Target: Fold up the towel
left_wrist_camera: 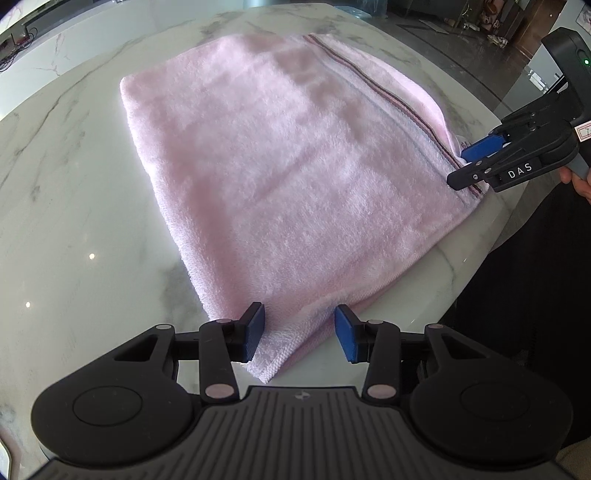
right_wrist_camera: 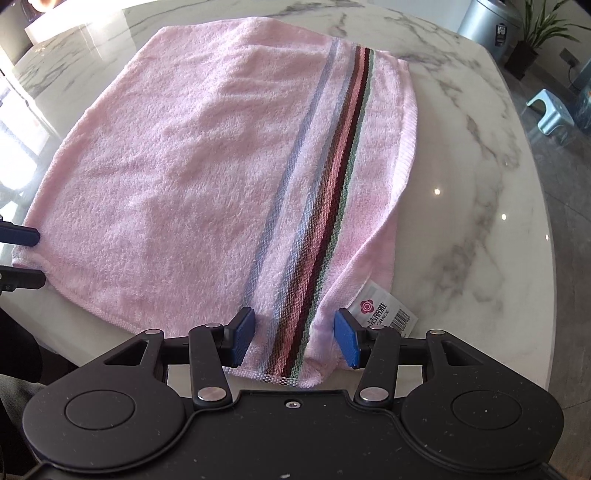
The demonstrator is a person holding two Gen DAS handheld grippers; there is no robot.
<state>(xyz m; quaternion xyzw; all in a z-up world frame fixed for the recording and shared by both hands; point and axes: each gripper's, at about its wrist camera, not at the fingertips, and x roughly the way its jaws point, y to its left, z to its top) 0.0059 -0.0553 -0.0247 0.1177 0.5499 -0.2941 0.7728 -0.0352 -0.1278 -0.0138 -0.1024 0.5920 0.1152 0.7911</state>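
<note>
A pink towel (left_wrist_camera: 288,173) with a striped band lies flat on the marble table, folded over. It also shows in the right wrist view (right_wrist_camera: 192,177), where the stripes (right_wrist_camera: 325,206) run toward me and a white label (right_wrist_camera: 384,308) sticks out by the near right corner. My left gripper (left_wrist_camera: 299,334) is open, its blue pads either side of the towel's near left corner. My right gripper (right_wrist_camera: 293,338) is open around the striped near corner. It also shows at the right of the left wrist view (left_wrist_camera: 466,162).
The white marble table (left_wrist_camera: 74,221) has a rounded near edge. Past the table's far right edge in the right wrist view stand a grey bin (right_wrist_camera: 487,18), a potted plant (right_wrist_camera: 532,37) and a small blue stool (right_wrist_camera: 550,110).
</note>
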